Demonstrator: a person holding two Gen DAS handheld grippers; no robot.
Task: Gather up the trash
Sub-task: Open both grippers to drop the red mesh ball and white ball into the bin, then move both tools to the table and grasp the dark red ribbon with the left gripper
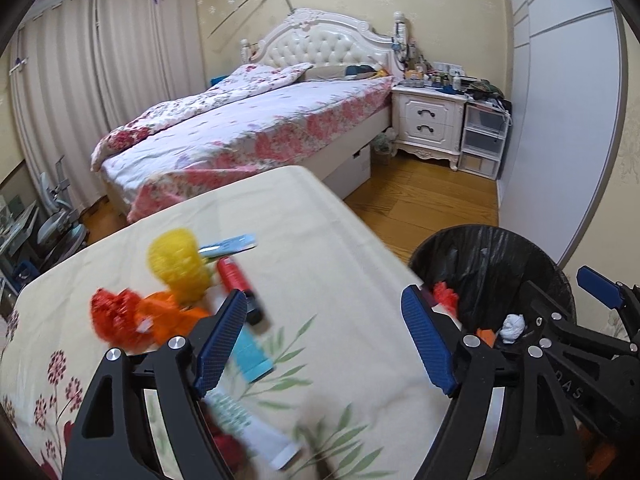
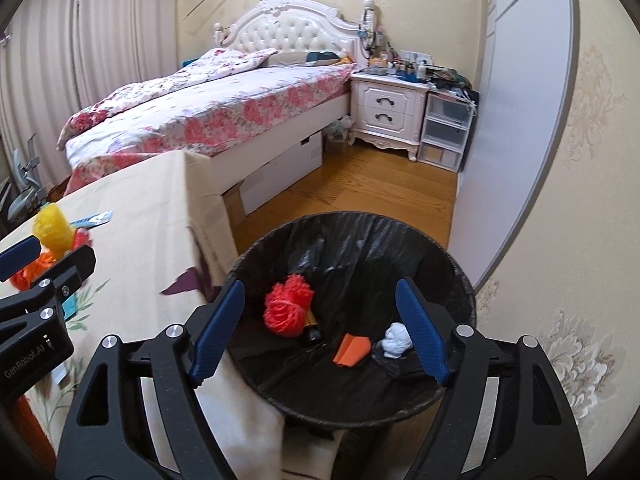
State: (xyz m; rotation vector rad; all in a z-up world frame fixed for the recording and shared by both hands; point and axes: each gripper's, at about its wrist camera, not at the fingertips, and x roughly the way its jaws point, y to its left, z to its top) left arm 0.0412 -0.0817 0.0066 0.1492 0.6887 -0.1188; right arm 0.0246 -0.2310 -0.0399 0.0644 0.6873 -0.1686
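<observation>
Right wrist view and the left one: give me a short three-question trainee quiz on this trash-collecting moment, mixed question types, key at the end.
1. True or false: the trash bin already holds a red mesh ball, an orange scrap and a white crumpled wad.
2. Multiple choice: the right gripper is A) shut on the wad, B) open with empty jaws over the bin, C) resting on the bed.
3. Short answer: what colour is the tallest mesh item among the trash on the table, ahead of the left gripper?

Key: 1 true; 2 B; 3 yellow.
</observation>
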